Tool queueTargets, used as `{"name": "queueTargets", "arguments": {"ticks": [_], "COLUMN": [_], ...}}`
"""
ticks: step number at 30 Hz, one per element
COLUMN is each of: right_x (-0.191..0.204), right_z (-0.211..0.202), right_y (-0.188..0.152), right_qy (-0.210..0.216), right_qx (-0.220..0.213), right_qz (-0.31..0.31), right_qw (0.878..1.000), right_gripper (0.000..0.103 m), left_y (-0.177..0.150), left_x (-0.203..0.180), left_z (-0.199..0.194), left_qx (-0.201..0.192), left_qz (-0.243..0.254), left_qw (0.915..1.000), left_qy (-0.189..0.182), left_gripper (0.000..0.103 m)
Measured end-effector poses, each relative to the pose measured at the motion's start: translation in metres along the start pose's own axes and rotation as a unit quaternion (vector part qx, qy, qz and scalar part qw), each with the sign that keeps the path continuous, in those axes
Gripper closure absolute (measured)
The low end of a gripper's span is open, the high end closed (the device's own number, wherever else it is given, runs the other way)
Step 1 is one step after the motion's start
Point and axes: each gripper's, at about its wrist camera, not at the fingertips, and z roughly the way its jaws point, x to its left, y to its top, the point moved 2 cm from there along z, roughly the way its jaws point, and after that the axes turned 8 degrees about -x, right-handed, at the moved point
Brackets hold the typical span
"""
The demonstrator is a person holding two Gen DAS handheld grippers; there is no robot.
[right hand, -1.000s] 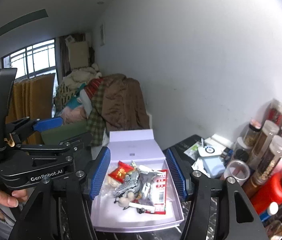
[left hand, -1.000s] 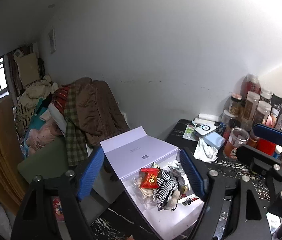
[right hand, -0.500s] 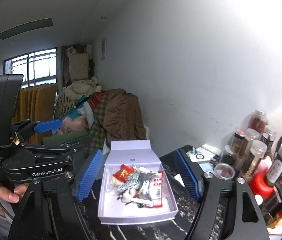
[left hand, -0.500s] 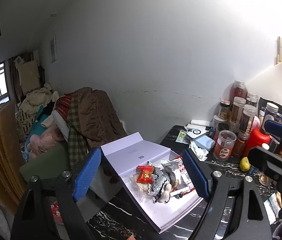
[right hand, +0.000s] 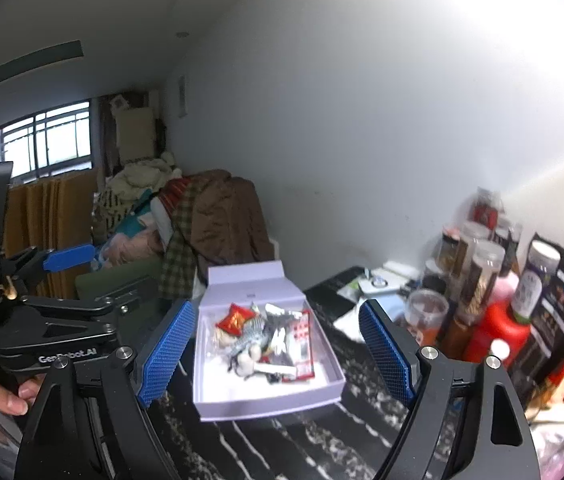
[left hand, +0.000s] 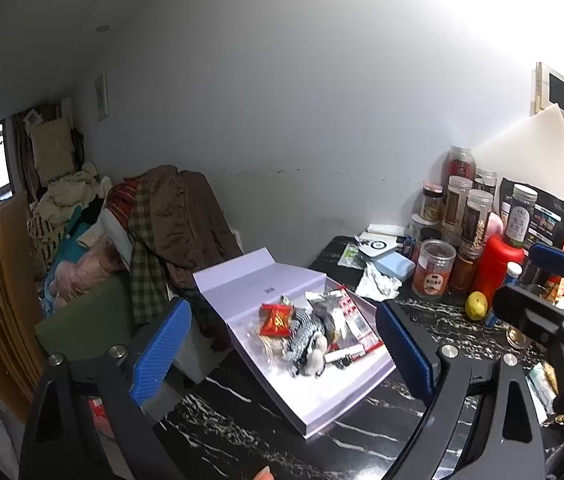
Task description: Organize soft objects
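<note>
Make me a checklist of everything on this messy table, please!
Surface: black marbled table, white veins.
Job's things: open lilac box holding a checked soft toy, red packet and wrappers.
Clutter: jars, red bottle, lemon, crumpled tissue.
Grippers: left gripper and right gripper both open, empty, above the table.
Cables: nothing seen.
Surroundings: clothes pile, window, white wall.
</note>
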Motion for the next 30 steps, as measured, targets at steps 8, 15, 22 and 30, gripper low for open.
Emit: {"name": "queueTargets", "arguments": {"ticks": [8, 15, 22, 30], "right_x": [-0.001, 0.002, 0.003, -0.001], "right_z": [0.002, 0.004, 0.004, 0.004], "right_y": [-0.032, -0.054, -0.068, -0.076], "right_qy": [-0.016, -0.026, -0.031, -0.04], "right_qx": [0.042, 0.065, 0.081, 0.094], "right_qz": [0.011, 0.017, 0.023, 0.03], "right_qw": [0.999, 0.997, 0.996, 0.994], "right_gripper": [0.018, 0.018, 0.018, 0.018], "left_y": [-0.022, -0.042, -0.051, -0.054], "left_x": [-0.008, -0.013, -0.018, -0.022], "left_z": [-0.005, -0.004, -0.004, -0.004], "left_qx": [0.014, 0.037, 0.047, 0.051], "left_qz": [0.009, 0.003, 0.007, 0.006], "left_qw": [0.9998, 0.9991, 0.9986, 0.9983], "left_qy": [-0.01, -0.021, -0.024, -0.028], "left_gripper": [0.008, 0.008, 0.008, 0.008]}}
